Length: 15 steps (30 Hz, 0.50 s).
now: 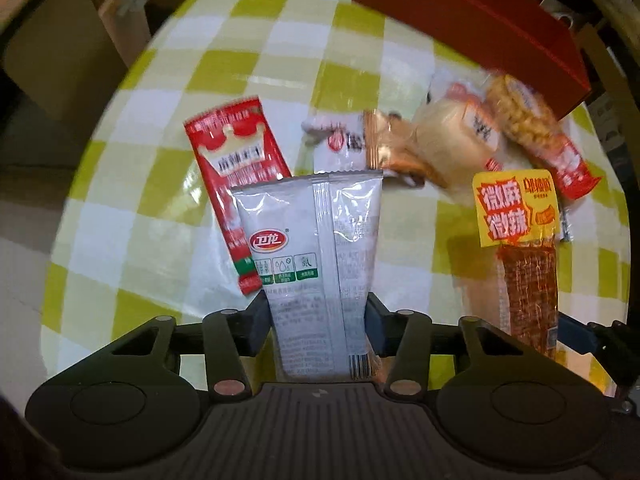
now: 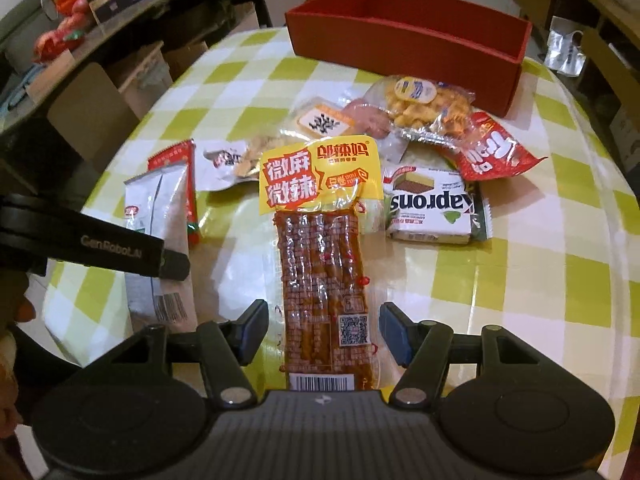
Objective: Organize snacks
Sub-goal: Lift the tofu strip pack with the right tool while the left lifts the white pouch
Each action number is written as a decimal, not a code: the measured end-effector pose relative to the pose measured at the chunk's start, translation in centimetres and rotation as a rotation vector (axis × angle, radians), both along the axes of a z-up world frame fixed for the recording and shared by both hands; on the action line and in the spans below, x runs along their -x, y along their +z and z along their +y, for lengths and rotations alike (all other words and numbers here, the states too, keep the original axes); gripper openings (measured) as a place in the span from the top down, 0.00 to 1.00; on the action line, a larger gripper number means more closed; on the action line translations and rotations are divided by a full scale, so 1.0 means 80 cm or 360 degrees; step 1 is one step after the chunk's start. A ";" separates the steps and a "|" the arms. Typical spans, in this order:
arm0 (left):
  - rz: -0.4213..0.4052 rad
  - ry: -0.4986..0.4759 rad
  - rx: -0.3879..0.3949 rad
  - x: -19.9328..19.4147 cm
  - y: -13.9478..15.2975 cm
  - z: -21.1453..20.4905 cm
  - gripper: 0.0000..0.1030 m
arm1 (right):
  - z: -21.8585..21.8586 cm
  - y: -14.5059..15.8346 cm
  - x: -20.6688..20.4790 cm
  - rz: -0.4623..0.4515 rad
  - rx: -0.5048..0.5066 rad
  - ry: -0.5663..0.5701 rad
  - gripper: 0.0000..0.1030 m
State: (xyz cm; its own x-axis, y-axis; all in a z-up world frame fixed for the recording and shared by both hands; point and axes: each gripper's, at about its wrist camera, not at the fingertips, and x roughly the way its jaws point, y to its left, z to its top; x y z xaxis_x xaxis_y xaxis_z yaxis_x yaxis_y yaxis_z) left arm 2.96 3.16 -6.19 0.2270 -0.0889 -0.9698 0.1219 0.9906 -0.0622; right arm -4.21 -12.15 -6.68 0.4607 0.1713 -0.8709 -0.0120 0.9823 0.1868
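Note:
My left gripper (image 1: 316, 322) is shut on a silver-white snack packet (image 1: 316, 248), which also shows in the right wrist view (image 2: 158, 216). My right gripper (image 2: 324, 334) is open, with its fingers either side of a yellow-topped spicy tofu strip pack (image 2: 324, 256), which also shows in the left wrist view (image 1: 520, 240). A red box (image 2: 408, 36) stands open at the far side of the table; its corner shows in the left wrist view (image 1: 480, 16). A red sachet (image 1: 232, 160) lies behind the silver packet.
A pile of snacks lies on the green-checked tablecloth (image 2: 560, 264): a green-white wafer pack (image 2: 432, 208), a red wrapper (image 2: 488, 152), a bag of yellow puffs (image 2: 424, 104) and a white packet (image 2: 224, 160). Shelves and cardboard boxes (image 2: 92, 108) stand left of the table.

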 end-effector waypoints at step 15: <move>-0.0277 -0.0133 -0.0004 -0.002 0.061 -0.040 0.46 | -0.021 0.063 -0.012 -0.0219 0.0069 -0.0142 0.33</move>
